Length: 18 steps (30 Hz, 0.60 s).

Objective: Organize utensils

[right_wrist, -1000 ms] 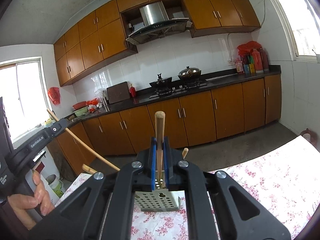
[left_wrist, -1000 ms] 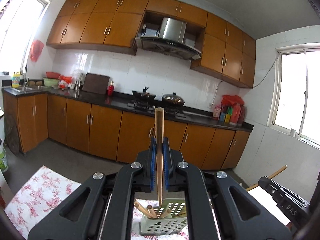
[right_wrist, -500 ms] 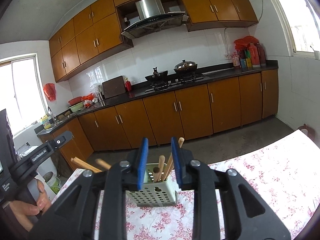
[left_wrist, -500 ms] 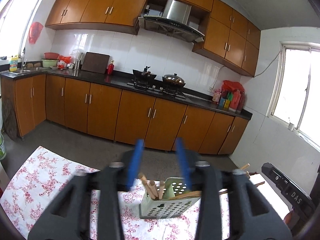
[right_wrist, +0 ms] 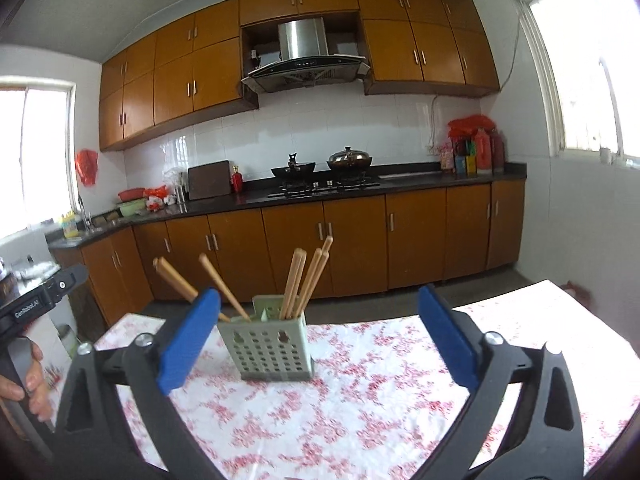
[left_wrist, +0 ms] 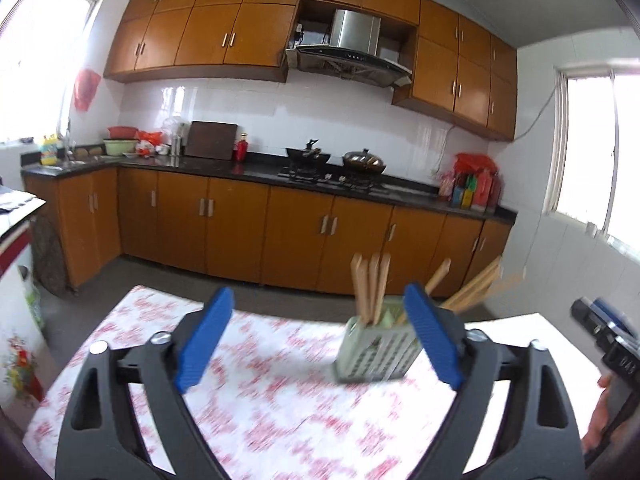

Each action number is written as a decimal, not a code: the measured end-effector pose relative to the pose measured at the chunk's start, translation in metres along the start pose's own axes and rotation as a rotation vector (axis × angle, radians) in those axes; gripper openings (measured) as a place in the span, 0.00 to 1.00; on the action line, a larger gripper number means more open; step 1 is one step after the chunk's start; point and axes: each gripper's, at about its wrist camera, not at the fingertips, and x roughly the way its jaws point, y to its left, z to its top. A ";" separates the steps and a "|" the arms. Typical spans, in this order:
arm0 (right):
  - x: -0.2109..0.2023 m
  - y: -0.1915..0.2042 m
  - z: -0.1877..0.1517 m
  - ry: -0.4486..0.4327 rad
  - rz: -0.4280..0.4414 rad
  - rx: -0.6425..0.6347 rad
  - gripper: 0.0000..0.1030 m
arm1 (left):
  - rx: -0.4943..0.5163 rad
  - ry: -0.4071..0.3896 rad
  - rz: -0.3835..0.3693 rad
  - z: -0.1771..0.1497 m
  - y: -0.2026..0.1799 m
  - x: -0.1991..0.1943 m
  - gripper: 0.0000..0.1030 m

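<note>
A pale green perforated utensil holder [right_wrist: 267,346] stands on the floral tablecloth [right_wrist: 360,400]; it also shows in the left wrist view [left_wrist: 376,352]. Several wooden chopsticks [right_wrist: 298,282] stand in it, some leaning left [right_wrist: 218,284]. In the left wrist view the chopsticks [left_wrist: 370,286] stand upright or lean right. My left gripper [left_wrist: 318,338] is open and empty, with the holder near its right finger. My right gripper [right_wrist: 318,338] is open and empty, with the holder between its fingers, nearer the left one.
The table's far edge [right_wrist: 400,316] faces brown kitchen cabinets [right_wrist: 352,240] and a counter with a stove and pots [right_wrist: 320,176]. The other gripper's body shows at the left of the right wrist view [right_wrist: 36,300] and at the right of the left wrist view [left_wrist: 612,344].
Both grippers were shut on a chopstick above the holder one second ago. Both opened, the chopsticks dropped into the holder, and both grippers have drawn back from it.
</note>
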 end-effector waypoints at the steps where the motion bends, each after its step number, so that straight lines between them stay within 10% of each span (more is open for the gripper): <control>1: -0.006 0.004 -0.007 -0.004 -0.010 -0.019 0.96 | 0.010 0.000 0.010 -0.006 0.001 -0.004 0.91; 18: -0.058 0.022 -0.127 0.082 -0.055 -0.072 0.96 | 0.107 0.013 0.105 -0.117 -0.009 -0.062 0.98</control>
